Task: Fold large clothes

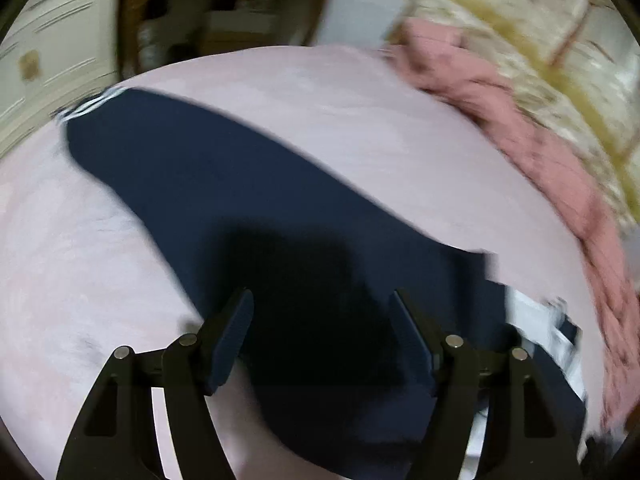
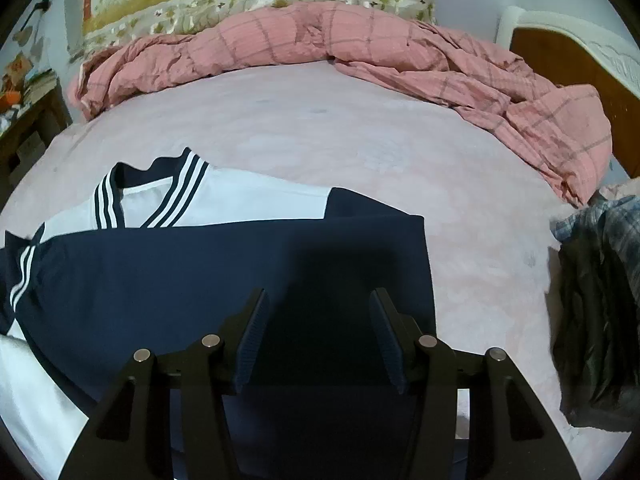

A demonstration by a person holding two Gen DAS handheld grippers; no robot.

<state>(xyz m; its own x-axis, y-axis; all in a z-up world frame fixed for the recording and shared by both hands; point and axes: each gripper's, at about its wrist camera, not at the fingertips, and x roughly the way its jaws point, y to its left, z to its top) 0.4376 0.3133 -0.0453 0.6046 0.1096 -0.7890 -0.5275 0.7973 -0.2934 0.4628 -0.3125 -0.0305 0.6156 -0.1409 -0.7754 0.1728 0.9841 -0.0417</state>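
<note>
A navy and white garment (image 2: 200, 280) with white-striped collar and cuffs lies spread on a pale pink bed sheet (image 2: 320, 128). In the right wrist view its navy part is laid over the white chest panel (image 2: 248, 200). My right gripper (image 2: 320, 300) is open and empty, just above the navy cloth near its right edge. In the blurred left wrist view the navy cloth (image 1: 240, 200) stretches away to a striped cuff (image 1: 92, 104). My left gripper (image 1: 324, 300) is open and empty above the cloth, over its own shadow.
A crumpled pink checked quilt (image 2: 360, 40) lies along the far side of the bed and also shows in the left wrist view (image 1: 520, 120). A dark jacket and plaid clothes (image 2: 596, 300) are piled at the right. A wooden headboard (image 2: 580, 64) stands at the far right.
</note>
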